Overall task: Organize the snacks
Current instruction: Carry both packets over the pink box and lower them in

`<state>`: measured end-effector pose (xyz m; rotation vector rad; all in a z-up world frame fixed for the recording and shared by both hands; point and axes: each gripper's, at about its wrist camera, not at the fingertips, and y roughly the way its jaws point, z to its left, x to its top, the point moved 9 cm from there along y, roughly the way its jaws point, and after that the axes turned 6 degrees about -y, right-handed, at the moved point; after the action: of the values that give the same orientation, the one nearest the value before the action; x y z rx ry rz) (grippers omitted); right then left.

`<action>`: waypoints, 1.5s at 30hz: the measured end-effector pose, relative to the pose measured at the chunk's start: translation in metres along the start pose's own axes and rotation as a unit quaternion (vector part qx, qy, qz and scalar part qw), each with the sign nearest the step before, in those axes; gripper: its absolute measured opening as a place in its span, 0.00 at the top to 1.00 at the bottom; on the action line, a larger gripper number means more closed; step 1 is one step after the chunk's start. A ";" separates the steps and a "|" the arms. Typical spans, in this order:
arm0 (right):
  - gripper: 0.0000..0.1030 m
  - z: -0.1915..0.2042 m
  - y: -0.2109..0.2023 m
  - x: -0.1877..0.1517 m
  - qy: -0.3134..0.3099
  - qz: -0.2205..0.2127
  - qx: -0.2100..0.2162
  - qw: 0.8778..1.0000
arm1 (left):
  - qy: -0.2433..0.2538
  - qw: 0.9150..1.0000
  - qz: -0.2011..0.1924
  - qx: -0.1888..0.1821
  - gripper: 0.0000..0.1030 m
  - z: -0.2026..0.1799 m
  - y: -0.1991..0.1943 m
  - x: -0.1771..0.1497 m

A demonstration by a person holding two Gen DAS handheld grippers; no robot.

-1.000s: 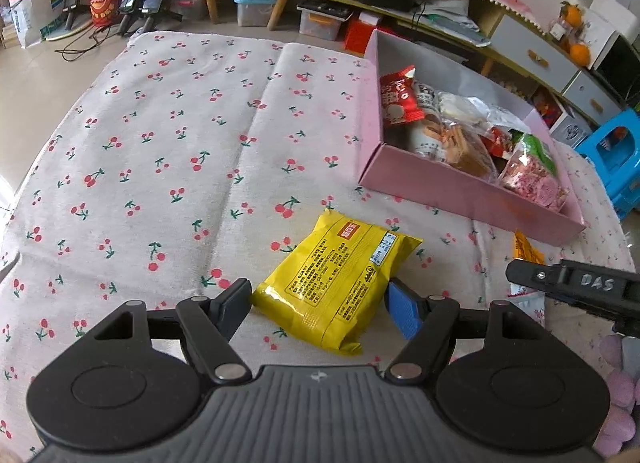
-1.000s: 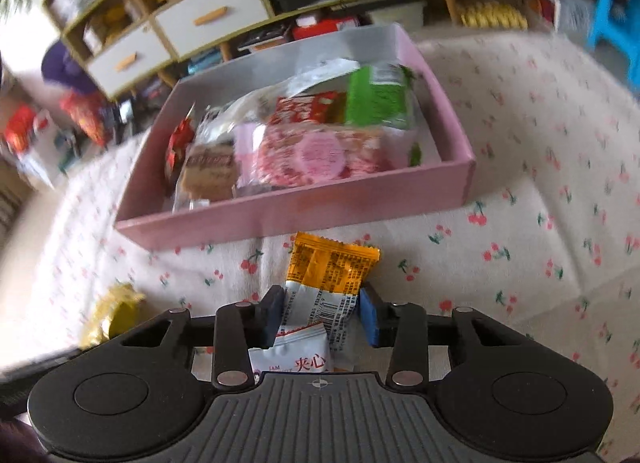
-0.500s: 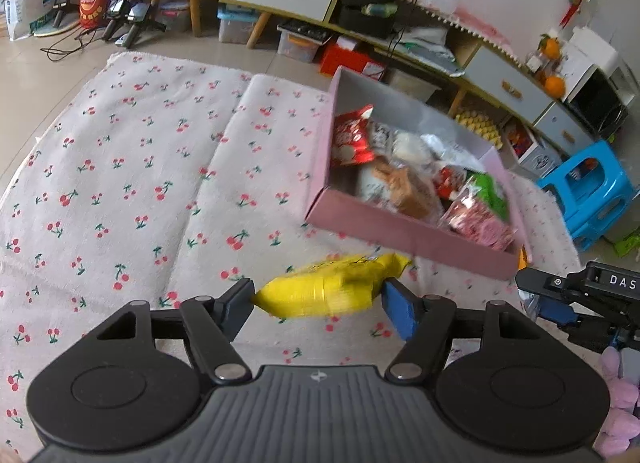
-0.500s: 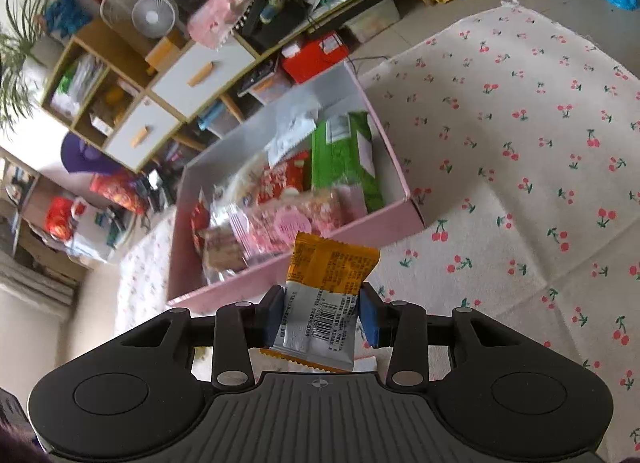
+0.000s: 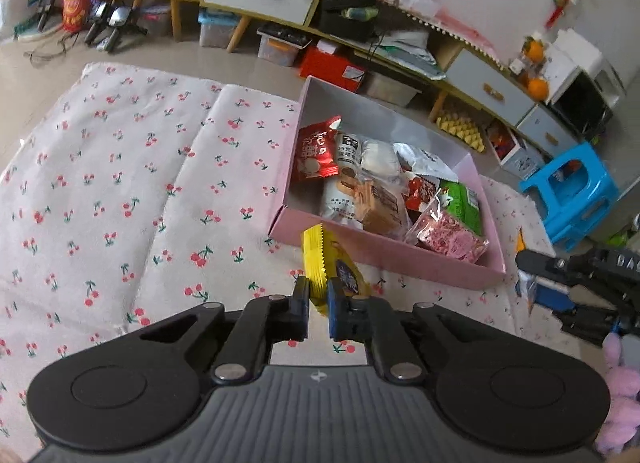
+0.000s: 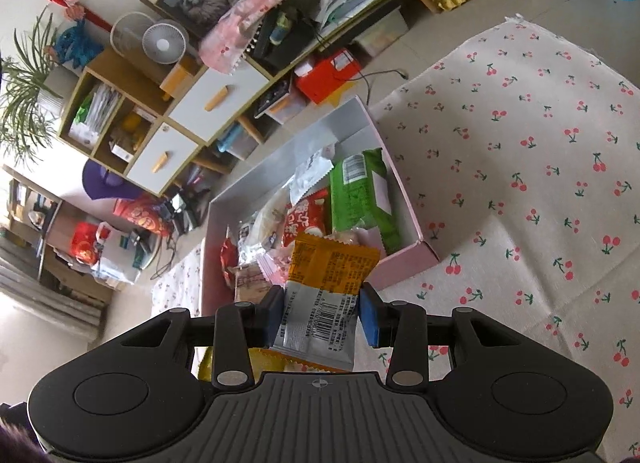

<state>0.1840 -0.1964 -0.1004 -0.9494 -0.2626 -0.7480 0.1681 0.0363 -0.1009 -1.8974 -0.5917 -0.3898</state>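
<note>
Yellow snack pack (image 5: 320,263) pinched tight by its edge in the left gripper (image 5: 319,313), up over the cherry cloth (image 5: 120,191) near the pink box (image 5: 384,251). Orange pack (image 6: 324,295) (silver bottom) squeezed in the right gripper (image 6: 320,317), above the box.

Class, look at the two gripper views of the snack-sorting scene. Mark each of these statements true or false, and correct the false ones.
1. The left gripper pinches a yellow packet by its edge. True.
2. The right gripper is empty. False: its fingers are closed on an orange and silver packet.
3. The pink box already holds several snacks. True.
4. The box sits on a bare wooden floor. False: it rests on a cherry-print cloth.
5. A green packet lies inside the box. True.
</note>
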 end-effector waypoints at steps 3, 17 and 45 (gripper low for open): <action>0.62 0.001 0.001 -0.001 -0.001 0.003 0.001 1.000 | 0.013 1.000 -0.004 0.001 0.92 -0.002 0.002 0.000; 0.62 0.007 -0.002 0.001 -0.007 0.002 0.010 1.000 | 0.040 0.997 -0.045 -0.054 0.96 -0.037 -0.025 0.008; 0.62 -0.015 0.081 0.114 -0.025 -0.041 -0.030 0.998 | -0.012 0.987 -0.159 -0.027 0.96 -0.046 0.056 0.100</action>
<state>0.3200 -0.2325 -0.1018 -1.0200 -0.3263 -0.8113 0.2828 -0.0018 -0.0736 -1.8628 -0.9131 -0.5931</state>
